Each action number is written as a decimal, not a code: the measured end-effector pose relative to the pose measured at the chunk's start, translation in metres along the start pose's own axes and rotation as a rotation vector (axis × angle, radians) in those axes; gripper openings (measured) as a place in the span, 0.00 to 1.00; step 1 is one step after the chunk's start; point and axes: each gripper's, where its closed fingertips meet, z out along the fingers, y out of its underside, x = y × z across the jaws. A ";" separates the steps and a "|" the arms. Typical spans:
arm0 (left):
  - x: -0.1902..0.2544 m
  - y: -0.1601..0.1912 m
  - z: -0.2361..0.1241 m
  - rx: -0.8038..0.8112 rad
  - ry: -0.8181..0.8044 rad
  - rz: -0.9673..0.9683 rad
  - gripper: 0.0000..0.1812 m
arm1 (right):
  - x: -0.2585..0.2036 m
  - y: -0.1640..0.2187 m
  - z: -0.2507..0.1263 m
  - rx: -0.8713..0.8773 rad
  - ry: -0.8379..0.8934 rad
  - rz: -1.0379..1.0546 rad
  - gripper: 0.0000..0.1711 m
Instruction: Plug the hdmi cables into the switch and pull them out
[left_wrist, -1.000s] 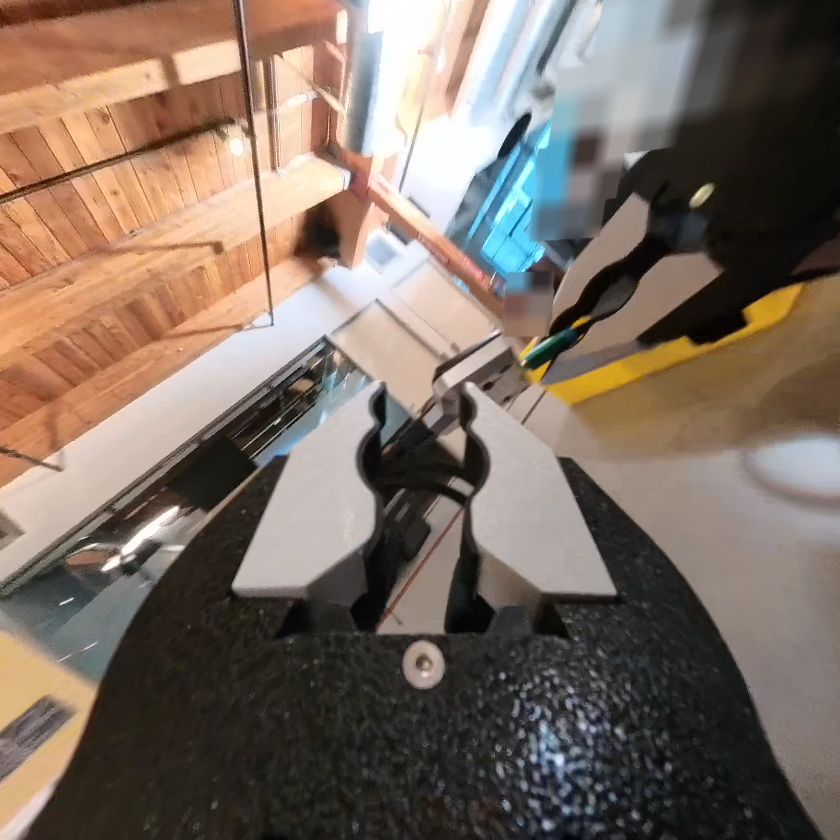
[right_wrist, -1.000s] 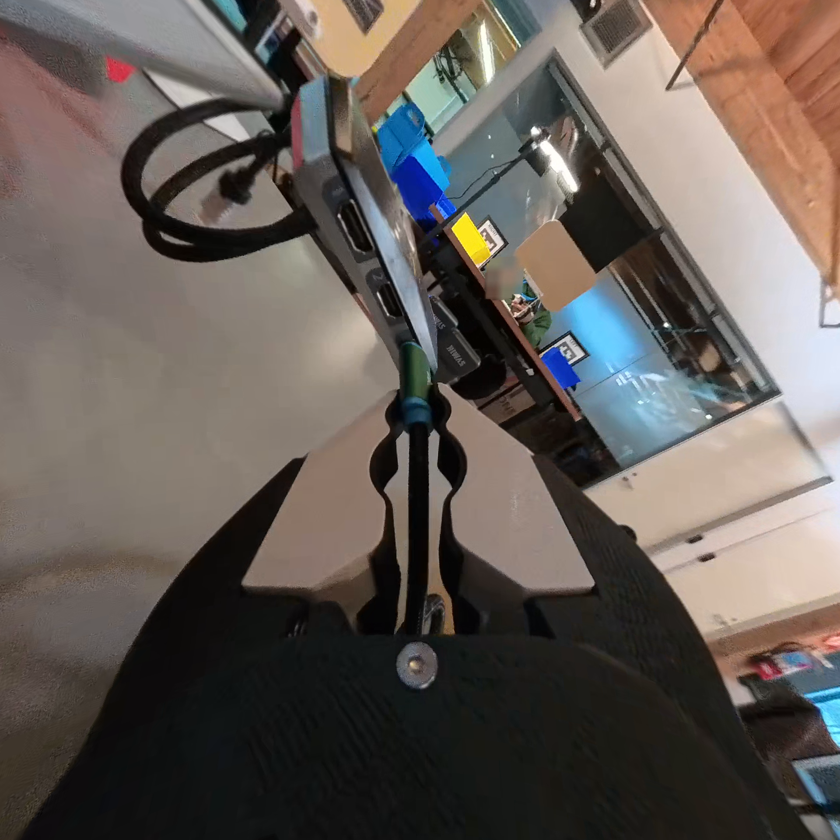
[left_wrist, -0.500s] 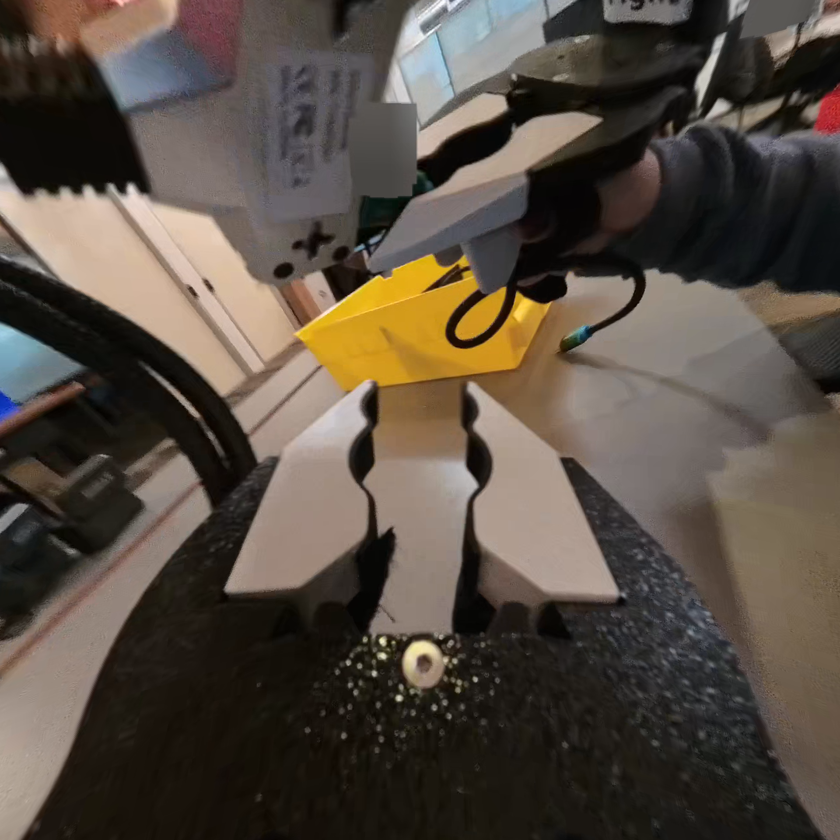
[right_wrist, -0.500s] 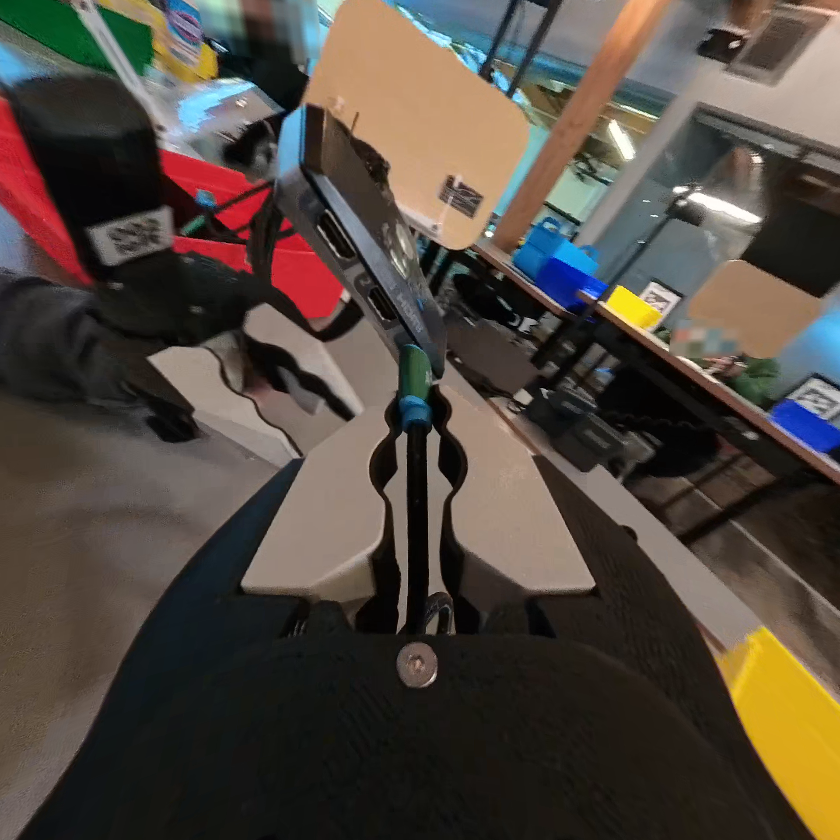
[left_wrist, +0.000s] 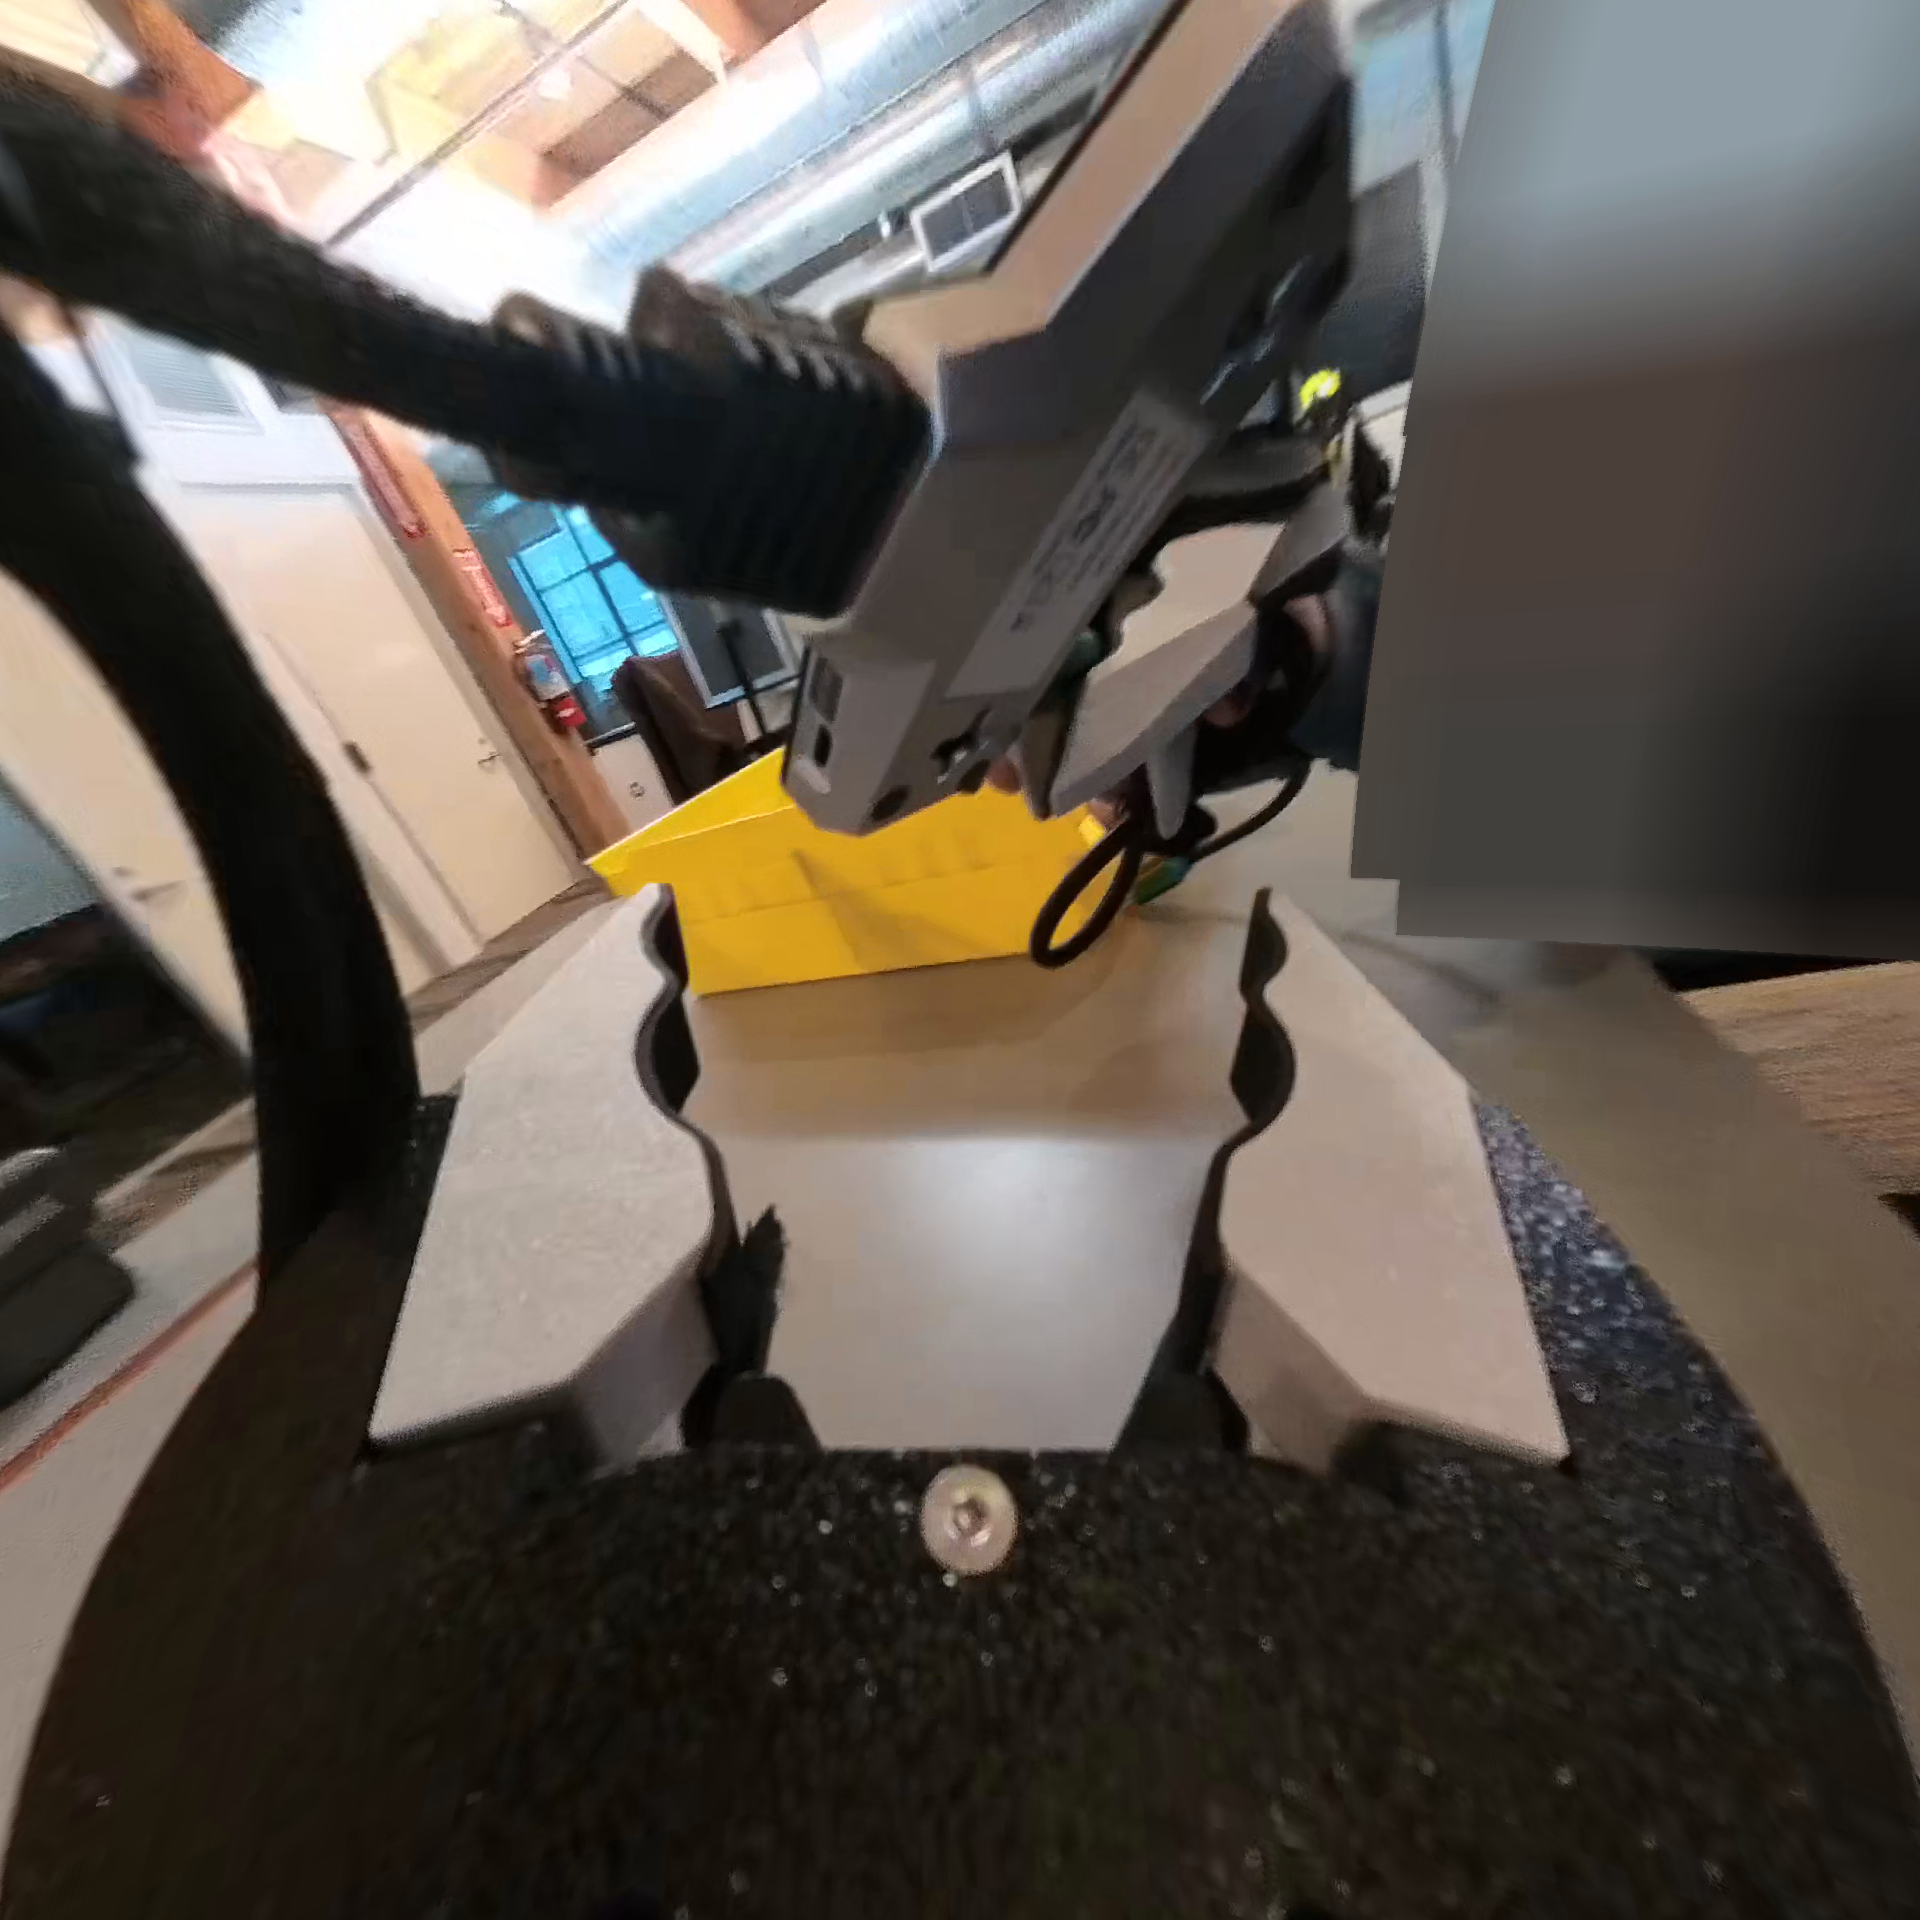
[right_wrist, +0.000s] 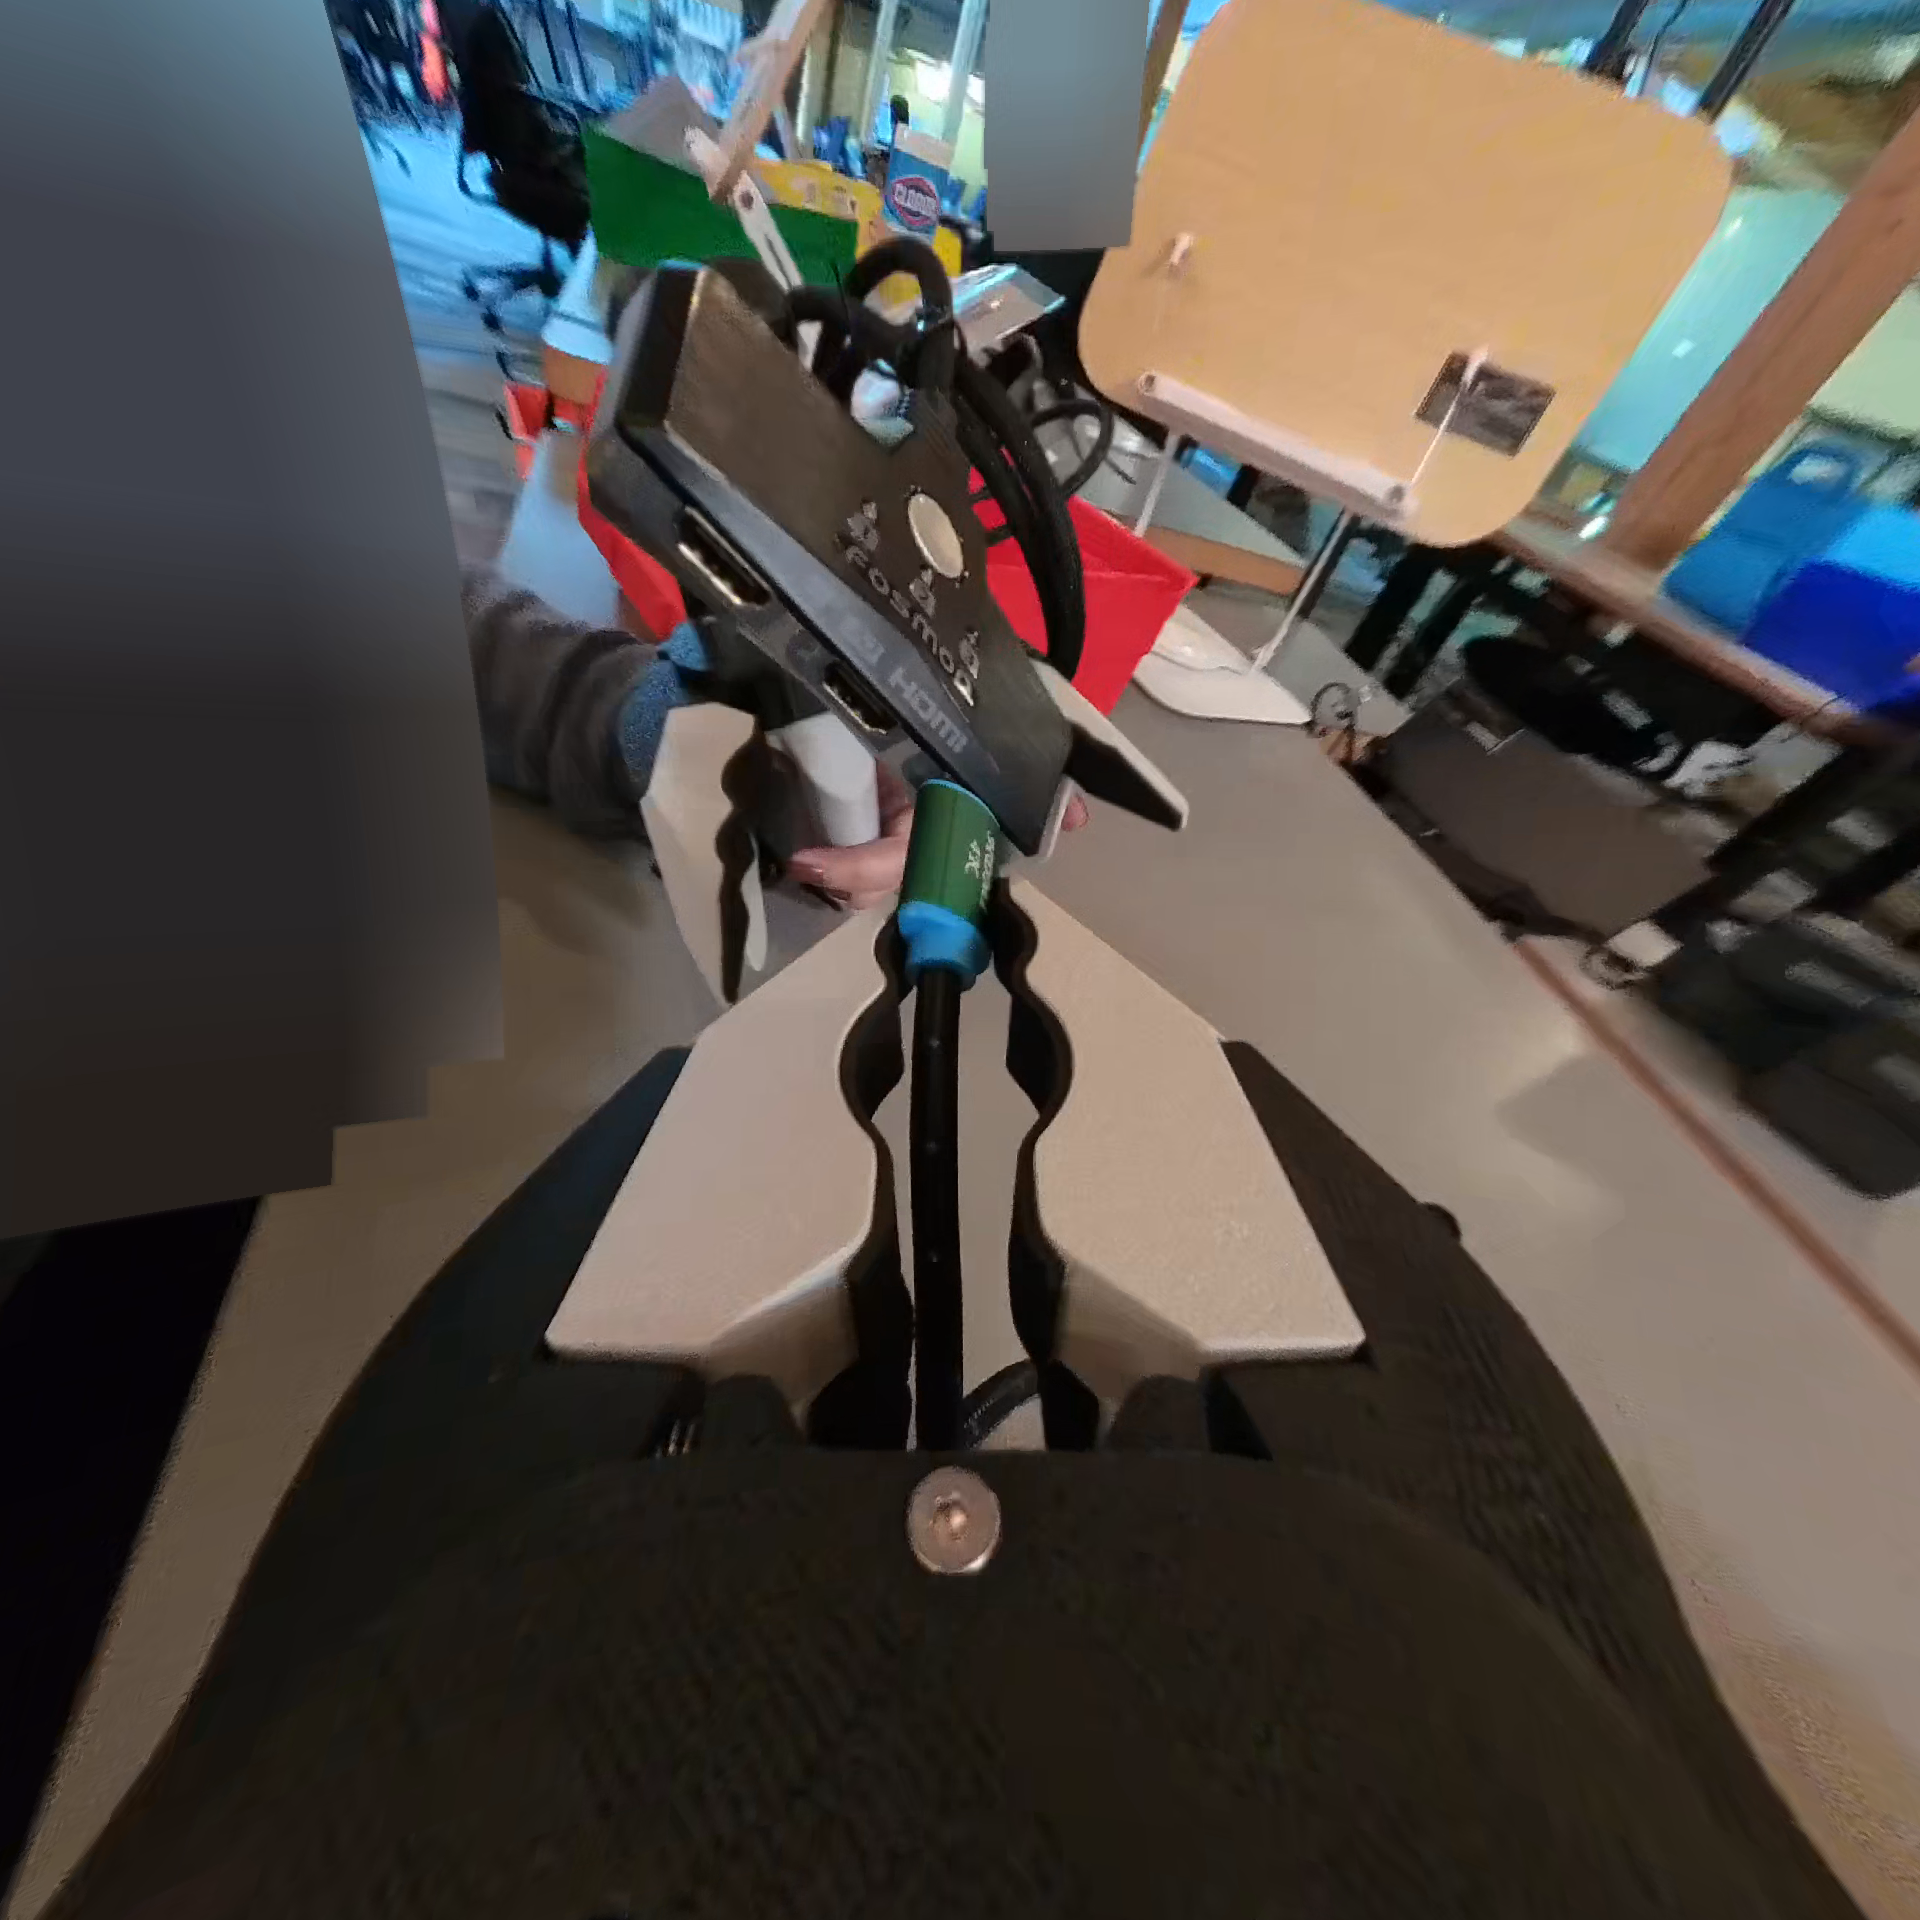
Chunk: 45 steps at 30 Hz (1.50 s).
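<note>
Now left tool (left_wrist: 966, 997) wider, empty.

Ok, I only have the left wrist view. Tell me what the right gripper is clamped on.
Observer: The right gripper is shut on a thin black cable, just behind its green plug.
Operator: Confirm that plug is in the switch.
Observer: Yes, it sits in the end socket of the switch, which hangs tilted in the air.
Operator: Report the rest of that edge.
Observer: Its two other sockets are empty.
</note>
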 end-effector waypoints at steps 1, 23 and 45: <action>0.002 -0.004 0.000 0.020 0.022 -0.040 0.57 | 0.001 0.001 -0.001 0.012 -0.020 0.066 0.07; -0.019 -0.005 -0.015 0.067 0.059 -0.303 0.20 | 0.003 0.037 0.021 -0.113 0.004 0.179 0.06; 0.049 -0.004 -0.019 -0.019 0.117 0.301 0.14 | -0.032 0.049 0.000 -0.249 0.159 -0.543 0.06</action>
